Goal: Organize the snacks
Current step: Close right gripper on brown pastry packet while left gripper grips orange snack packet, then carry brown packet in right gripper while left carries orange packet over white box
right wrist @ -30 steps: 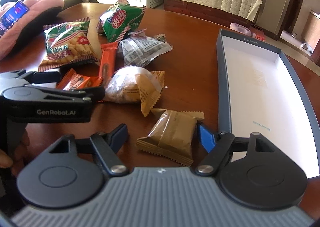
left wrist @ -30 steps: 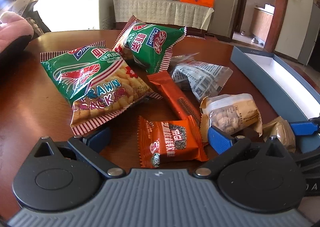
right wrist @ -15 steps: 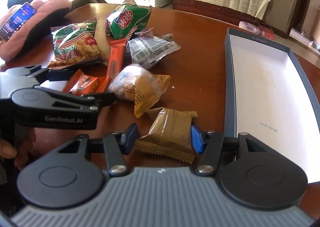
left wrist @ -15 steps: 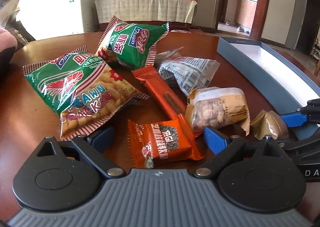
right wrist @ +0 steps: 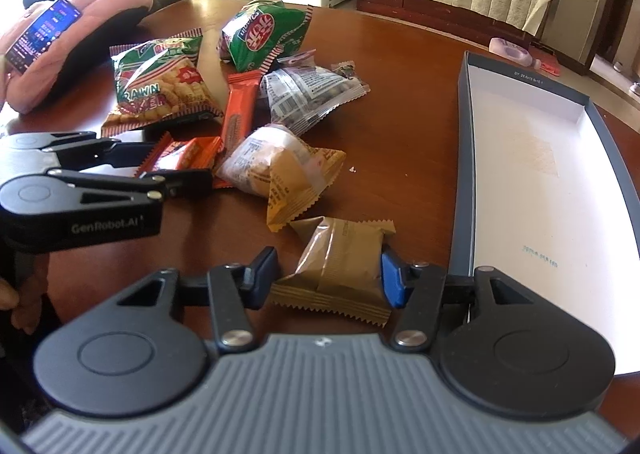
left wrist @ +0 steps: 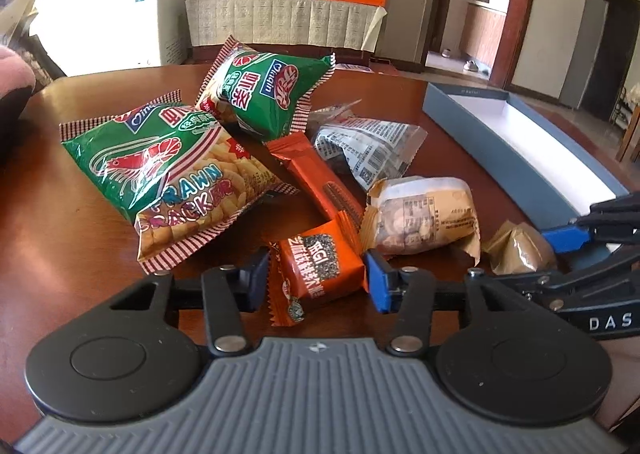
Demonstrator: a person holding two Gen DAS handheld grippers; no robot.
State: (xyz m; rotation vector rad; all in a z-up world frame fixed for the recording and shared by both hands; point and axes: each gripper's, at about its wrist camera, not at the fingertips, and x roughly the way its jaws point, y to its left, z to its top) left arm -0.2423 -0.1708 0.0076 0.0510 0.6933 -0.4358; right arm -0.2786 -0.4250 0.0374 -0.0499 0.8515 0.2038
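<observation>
Right gripper (right wrist: 326, 280) has its two fingers closed in against the sides of the tan packet (right wrist: 340, 254), one pad on each flank, so it looks gripped, though whether it has left the table (right wrist: 400, 126) I cannot tell. The packet sits dead ahead at 12 o'clock between the fingers, its long axis running roughly away from the gripper and tilted a little toward 1 o'clock, the crimped seam nearest the wrist. It is a small puffy pillow of matte brown film with sawtooth ends.

The box (right wrist: 464, 158) it seems bound for lies just beside it at 2 to 3 o'clock, a long shallow tray with grey walls and a white floor, nothing in it that I can see. The right arm is plainly the nearer one to it.

Left gripper (left wrist: 316, 286) brackets the orange packet (left wrist: 320, 270) in the same way, pads touching or very nearly touching its edges; I would judge it is closing rather than firmly clamped. That packet is square, glossy, with a dark speckled panel.

Beyond, toward 11 and 12 o'clock, the heap goes on: a beige nut bag (right wrist: 276, 170), an orange bar (right wrist: 240, 110), a clear printed bag (right wrist: 304, 94) and two green cracker bags (right wrist: 160, 90).
</observation>
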